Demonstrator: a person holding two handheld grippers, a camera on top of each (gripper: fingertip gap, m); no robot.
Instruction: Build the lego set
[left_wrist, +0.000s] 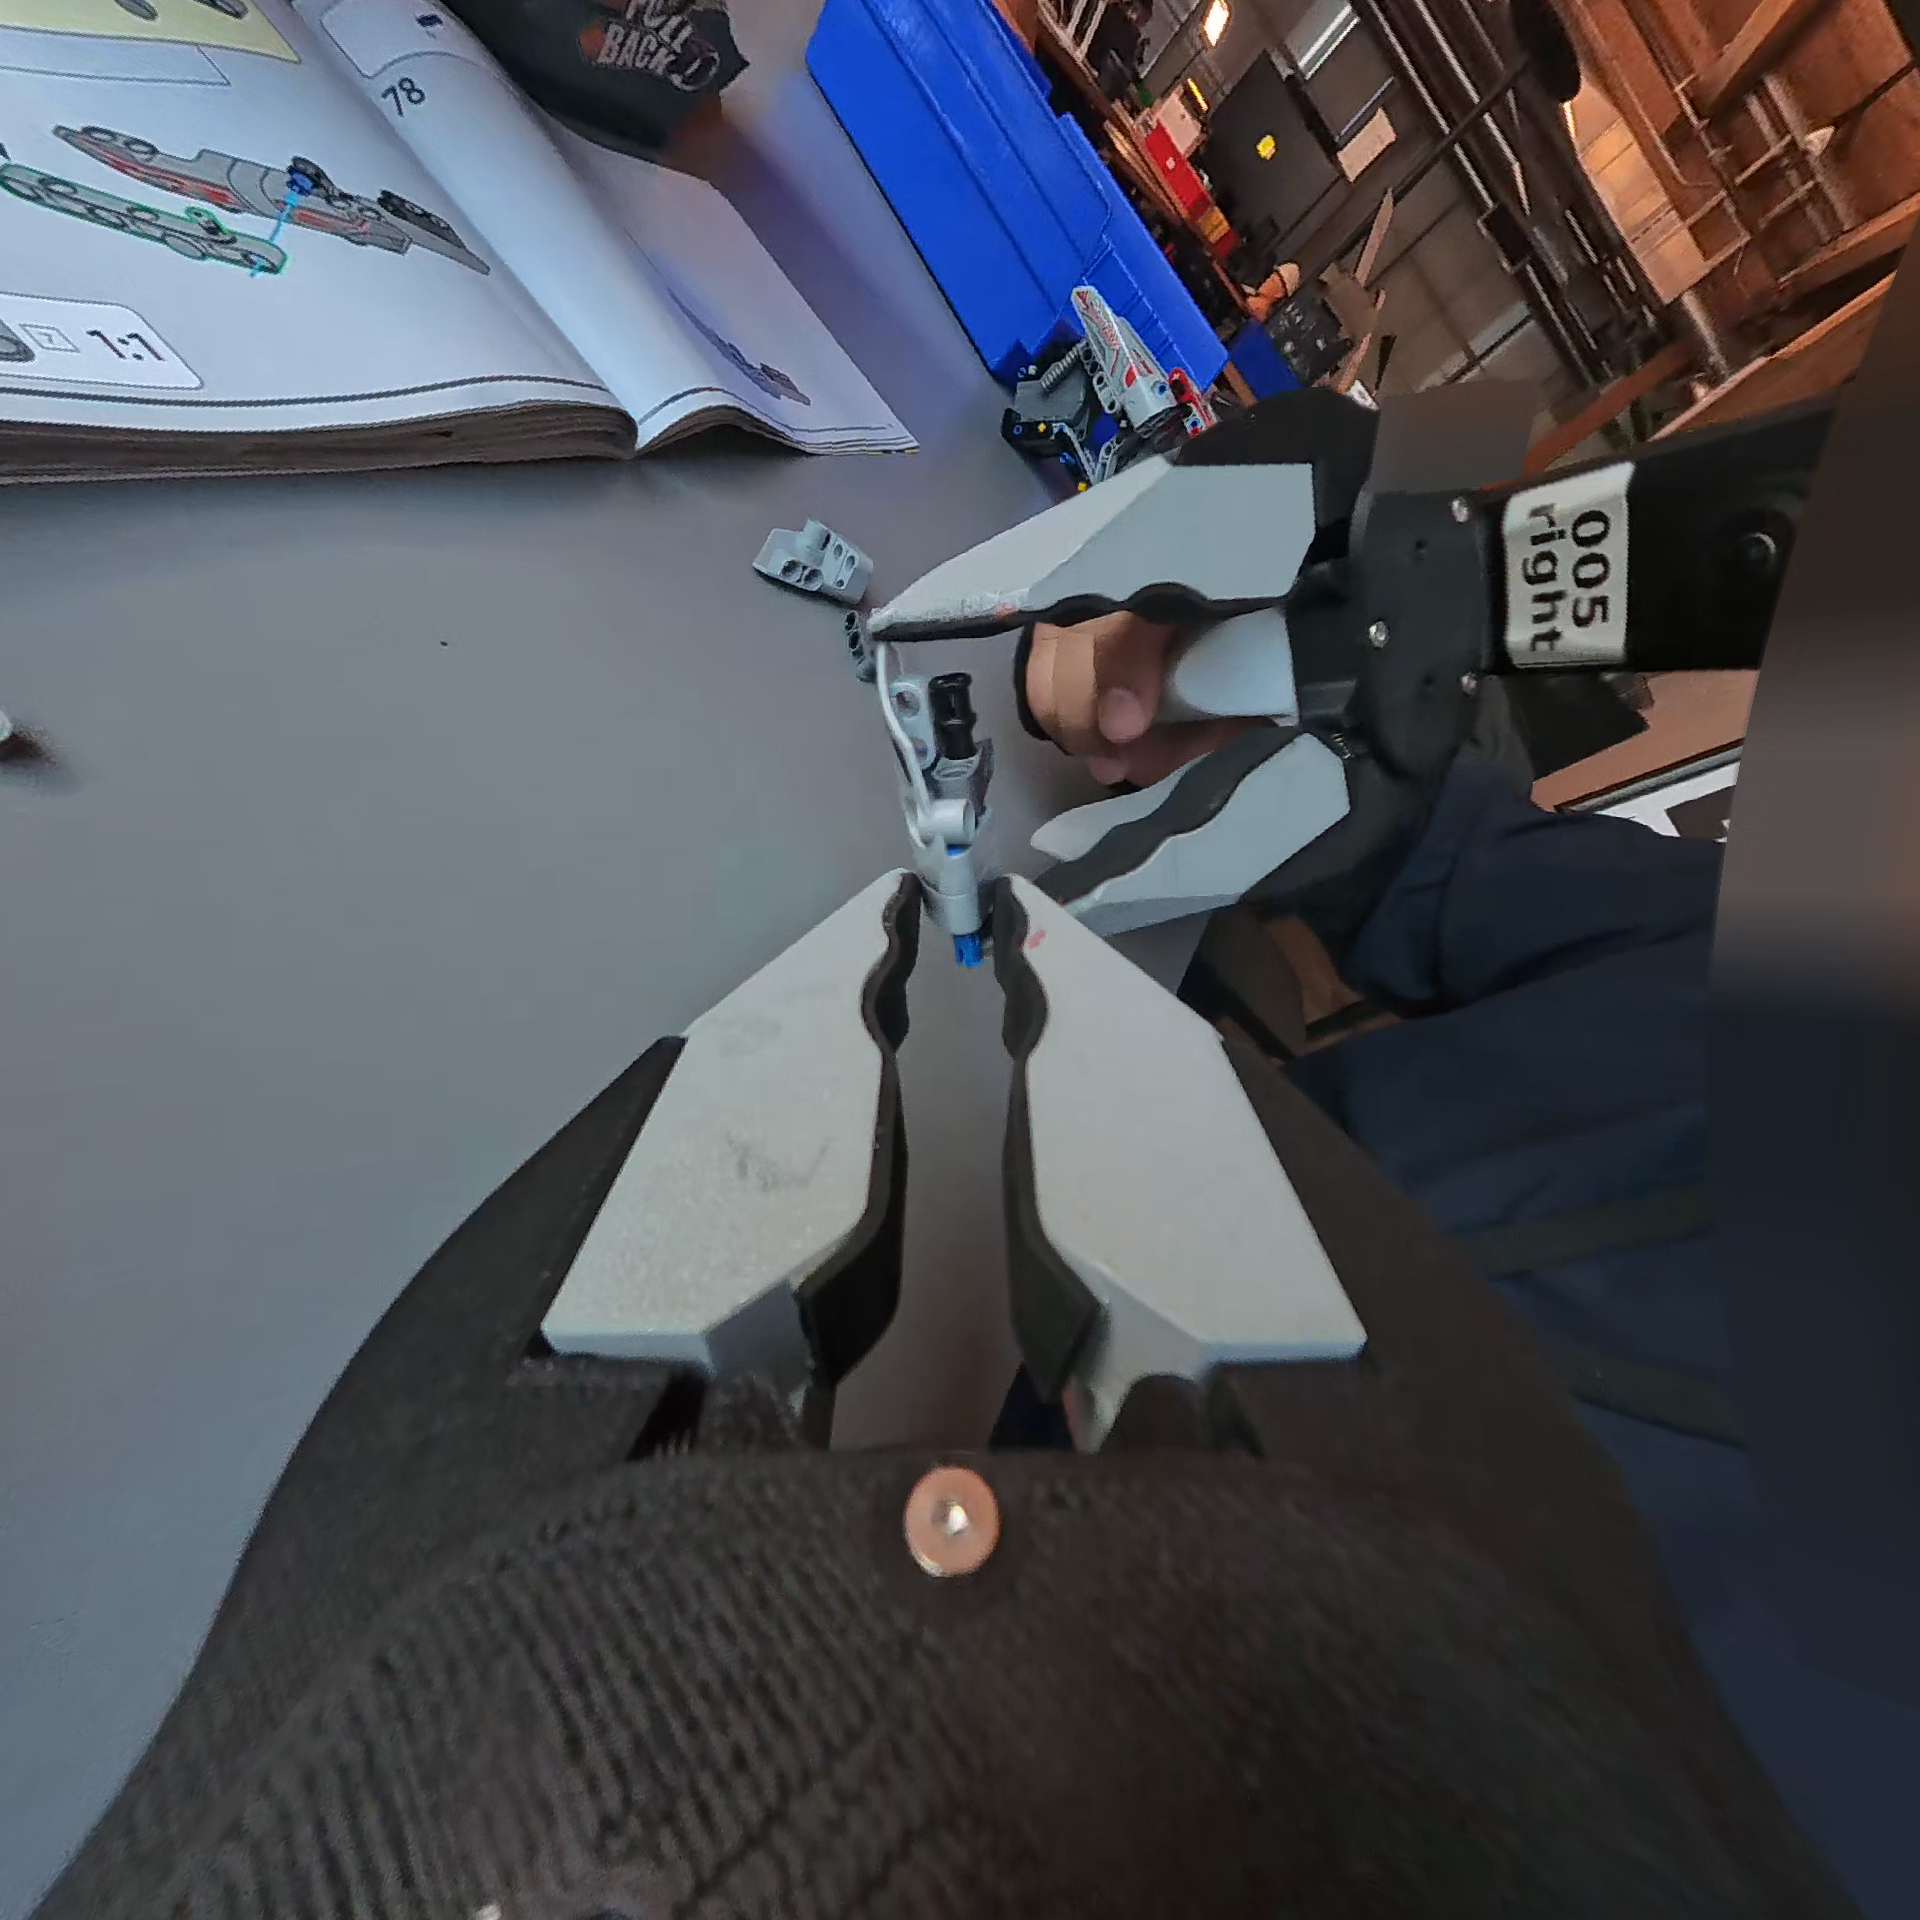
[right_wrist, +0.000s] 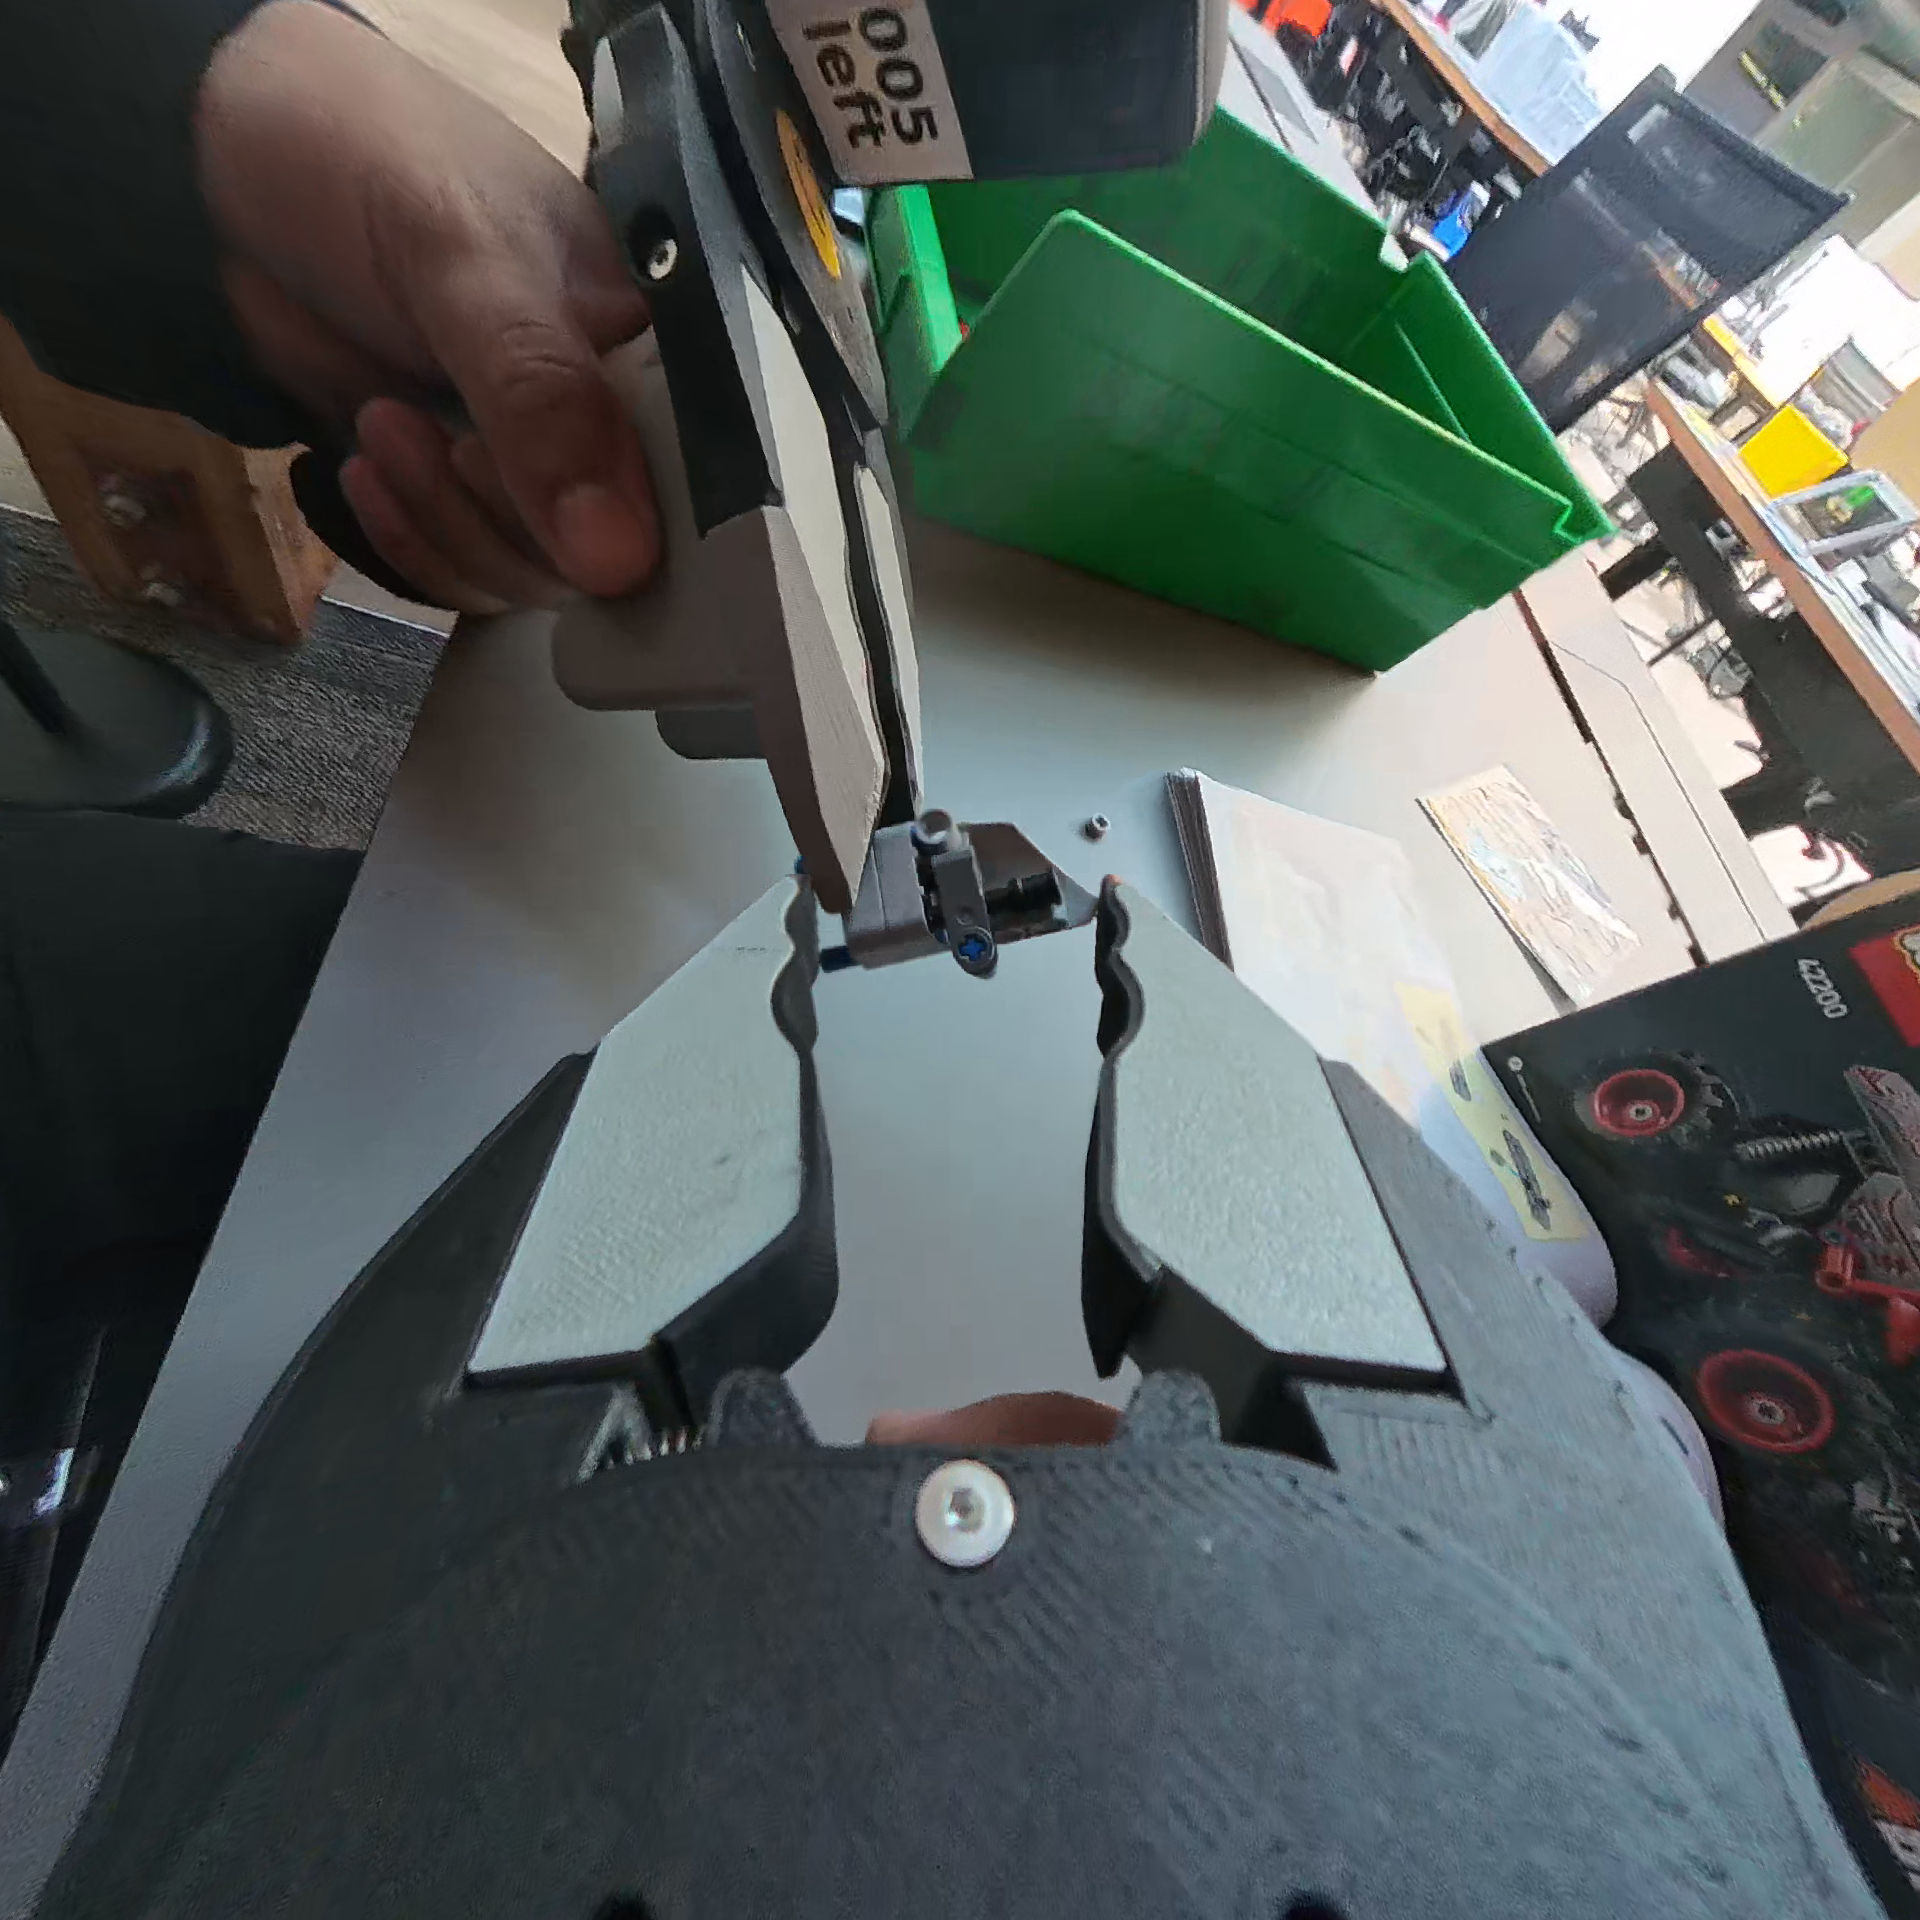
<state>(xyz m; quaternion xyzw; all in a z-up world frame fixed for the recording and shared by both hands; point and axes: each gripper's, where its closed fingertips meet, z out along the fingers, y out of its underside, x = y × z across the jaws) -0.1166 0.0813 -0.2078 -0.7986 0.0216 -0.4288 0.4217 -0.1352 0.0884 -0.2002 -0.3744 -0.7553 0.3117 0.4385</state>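
My left gripper (left_wrist: 956, 899) is shut on a small grey lego assembly (left_wrist: 940, 790) that carries a black pin and a blue pin, and holds it above the dark table (left_wrist: 416, 831). My right gripper (right_wrist: 951, 899) is open with its jaws on either side of the same assembly (right_wrist: 956, 899); its right fingertip is at or very near the assembly's end. In the left wrist view the right gripper (left_wrist: 961, 732) comes in from the right. In the right wrist view the left gripper (right_wrist: 857, 883) comes down from the upper left, held by a hand (right_wrist: 436, 343).
An open instruction booklet (left_wrist: 312, 260) lies far left, with a blue bin (left_wrist: 987, 187) and a partly built model (left_wrist: 1112, 395) behind. A loose grey piece (left_wrist: 816, 561) lies on the table. A green bin (right_wrist: 1195, 447), the booklet (right_wrist: 1299, 904) and the set's box (right_wrist: 1766, 1195) show in the right wrist view. Only a small space, under 4 cm, lies between the two pairs of fingers.
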